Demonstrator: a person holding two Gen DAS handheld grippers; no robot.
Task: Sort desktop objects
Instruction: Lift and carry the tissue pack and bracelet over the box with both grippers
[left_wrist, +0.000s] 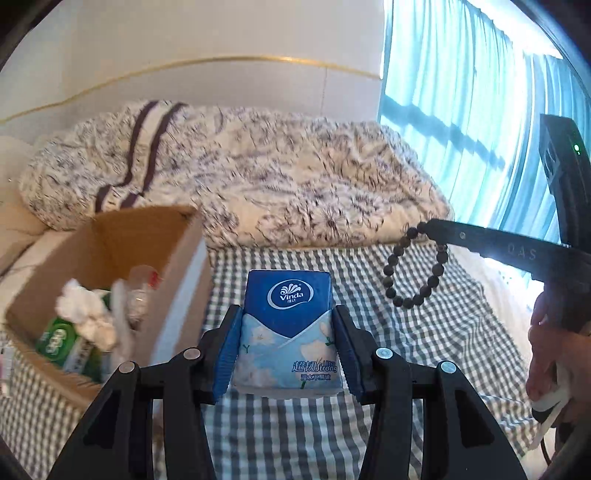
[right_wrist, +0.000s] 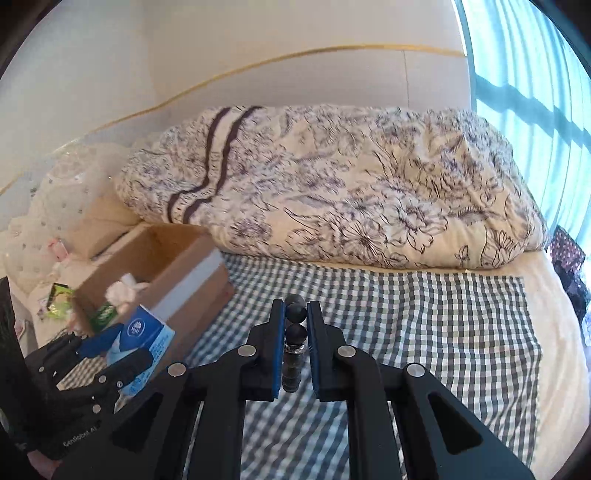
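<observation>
So both grippers are loaded up right now. The left gripper (left_wrist: 287, 345) is clamped on a blue Vinda tissue pack (left_wrist: 288, 328), blue pads pressed against both of its sides, holding it up above the checkered cloth (left_wrist: 424, 354) with the logo end pointing away. From the right wrist view you can see that same pack (right_wrist: 142, 338) at the lower left, just beside the near corner of the box.

The right gripper (right_wrist: 296, 325) is pinched together on a black bead bracelet (right_wrist: 295, 347); a couple of beads sit right between the pads and the rest of the loop hangs down under them. In the left wrist view the bracelet (left_wrist: 415, 266) dangles as a full ring from the tip of that gripper, up in the air on the right, not touching the cloth. A hand (left_wrist: 554, 350) grips the handle at the far right edge of that view.

The cardboard box (left_wrist: 177, 280) is open and sits on the left, on the cloth's edge. Inside it: a crumpled white tissue (left_wrist: 86, 314), a green packet (left_wrist: 70, 343) and something clear and plasticky, too blurry for me to name.

Farther back there's a floral duvet (right_wrist: 351, 192) bunched up across the bed, and teal curtains (left_wrist: 480, 110) with bright light behind them on the right.
</observation>
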